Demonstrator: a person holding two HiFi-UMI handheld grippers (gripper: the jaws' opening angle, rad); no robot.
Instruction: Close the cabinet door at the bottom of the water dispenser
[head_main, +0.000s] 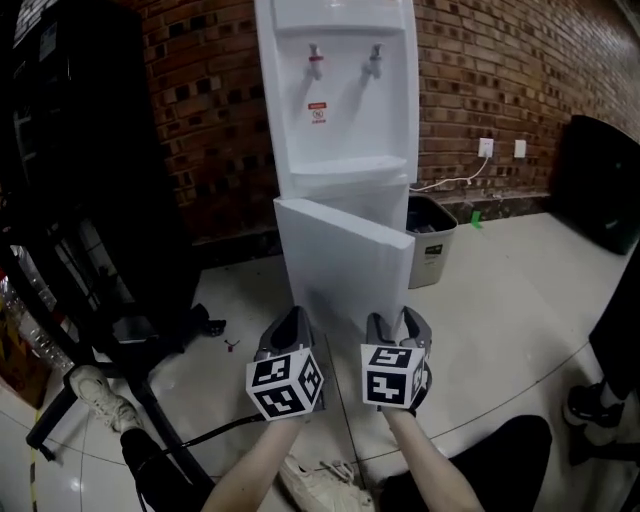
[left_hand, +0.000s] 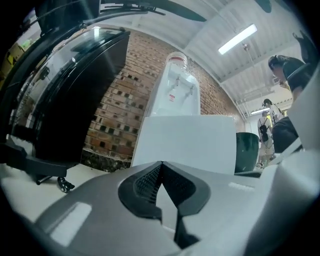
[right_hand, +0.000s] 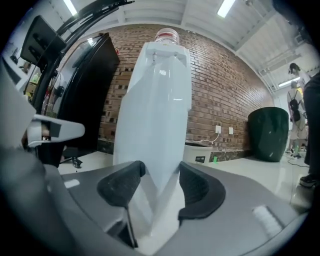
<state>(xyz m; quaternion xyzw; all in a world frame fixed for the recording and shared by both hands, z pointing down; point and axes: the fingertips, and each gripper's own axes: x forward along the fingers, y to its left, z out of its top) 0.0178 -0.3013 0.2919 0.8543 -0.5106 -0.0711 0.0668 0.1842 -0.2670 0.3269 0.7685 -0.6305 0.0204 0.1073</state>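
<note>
The white water dispenser (head_main: 340, 100) stands against a brick wall. Its bottom cabinet door (head_main: 345, 260) hangs open, swung out toward me. Both grippers sit low, just in front of the door's lower edge. My left gripper (head_main: 290, 325) is shut with nothing in it; in the left gripper view its tips (left_hand: 161, 165) meet and the door's flat face (left_hand: 185, 142) fills the space ahead. My right gripper (head_main: 397, 325) is open. In the right gripper view the door's edge and the dispenser (right_hand: 155, 115) rise between the spread jaws (right_hand: 161, 175), and the pads do not press on it.
A black office chair (head_main: 110, 300) stands at the left, its base reaching toward the dispenser. A grey waste bin (head_main: 432, 240) sits right of the dispenser and a dark bin (head_main: 600, 180) stands far right. A shoe (head_main: 320, 485) is below the grippers.
</note>
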